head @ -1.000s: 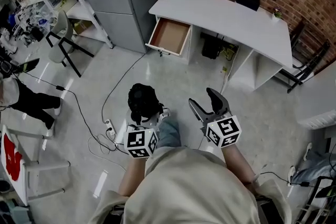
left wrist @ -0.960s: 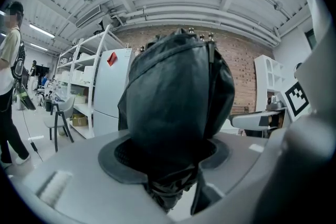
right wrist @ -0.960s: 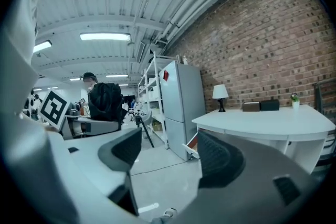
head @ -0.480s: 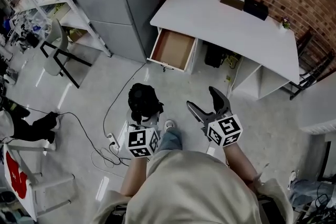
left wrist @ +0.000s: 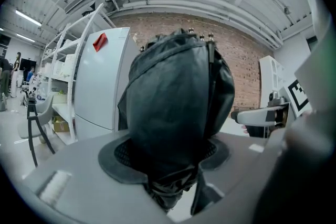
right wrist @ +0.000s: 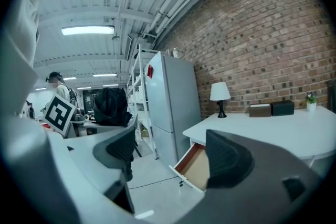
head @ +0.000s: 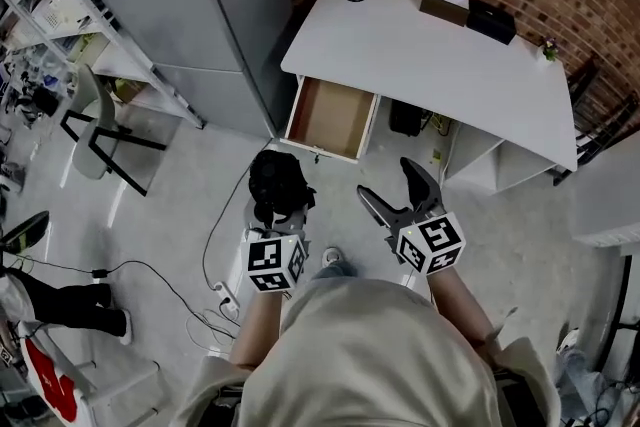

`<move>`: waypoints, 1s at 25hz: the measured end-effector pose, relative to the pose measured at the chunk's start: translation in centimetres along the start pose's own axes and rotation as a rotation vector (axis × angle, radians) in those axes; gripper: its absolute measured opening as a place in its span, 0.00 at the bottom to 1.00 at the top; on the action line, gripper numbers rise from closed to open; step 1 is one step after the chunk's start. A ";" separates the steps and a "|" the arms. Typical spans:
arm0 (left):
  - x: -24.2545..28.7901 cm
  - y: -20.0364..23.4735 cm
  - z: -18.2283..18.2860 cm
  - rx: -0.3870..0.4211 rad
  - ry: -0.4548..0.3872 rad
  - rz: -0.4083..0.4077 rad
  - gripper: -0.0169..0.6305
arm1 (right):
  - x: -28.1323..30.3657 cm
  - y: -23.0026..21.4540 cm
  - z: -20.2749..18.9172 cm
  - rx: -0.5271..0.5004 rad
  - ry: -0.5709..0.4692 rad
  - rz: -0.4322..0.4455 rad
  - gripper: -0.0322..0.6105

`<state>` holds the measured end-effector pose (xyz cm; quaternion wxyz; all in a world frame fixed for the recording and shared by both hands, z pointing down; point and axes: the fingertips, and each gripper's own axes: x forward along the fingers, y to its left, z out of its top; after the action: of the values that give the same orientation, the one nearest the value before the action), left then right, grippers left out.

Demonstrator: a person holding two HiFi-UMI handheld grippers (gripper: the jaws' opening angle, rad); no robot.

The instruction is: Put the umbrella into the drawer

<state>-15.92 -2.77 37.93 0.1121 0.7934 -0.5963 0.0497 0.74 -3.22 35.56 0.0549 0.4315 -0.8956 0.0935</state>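
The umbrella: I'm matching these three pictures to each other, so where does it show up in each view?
Head view: umbrella, lower centre, just below the open drawer.
Left gripper view: fills the centre, gripped in the left tongs.
Right gripper view: small dark bundle, middle left.
Shared landmark: tall grey cabinet with a red tag, left of the umbrella in head and left gripper views, right of it in the right gripper view.

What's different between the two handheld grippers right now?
The left gripper grips a black folded umbrella in its jaws; the right gripper holds its jaws wide apart, empty. From above, the umbrella hides the left gripper's jaws, while the right gripper's show fully. Both point toward the open drawer.
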 end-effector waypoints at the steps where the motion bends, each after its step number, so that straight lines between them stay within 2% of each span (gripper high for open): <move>1: 0.9 0.5 0.1 0.001 0.003 -0.008 0.41 | 0.9 -0.3 0.2 0.001 0.000 -0.005 0.66; 9: 7.5 3.5 0.3 0.022 0.038 -0.081 0.41 | 6.7 -2.9 0.4 0.023 0.011 -0.057 0.67; 17: 12.9 4.6 -0.5 0.056 0.080 -0.145 0.41 | 9.3 -4.9 -0.9 0.058 0.053 -0.099 0.66; 25: 19.0 4.2 -4.2 0.120 0.172 -0.191 0.41 | 10.1 -7.2 -3.6 0.115 0.116 -0.124 0.66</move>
<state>-14.34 -20.64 46.54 0.1195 0.8446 -0.5021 0.1420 0.21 -14.54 41.75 0.0876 0.4824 -0.8557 0.1658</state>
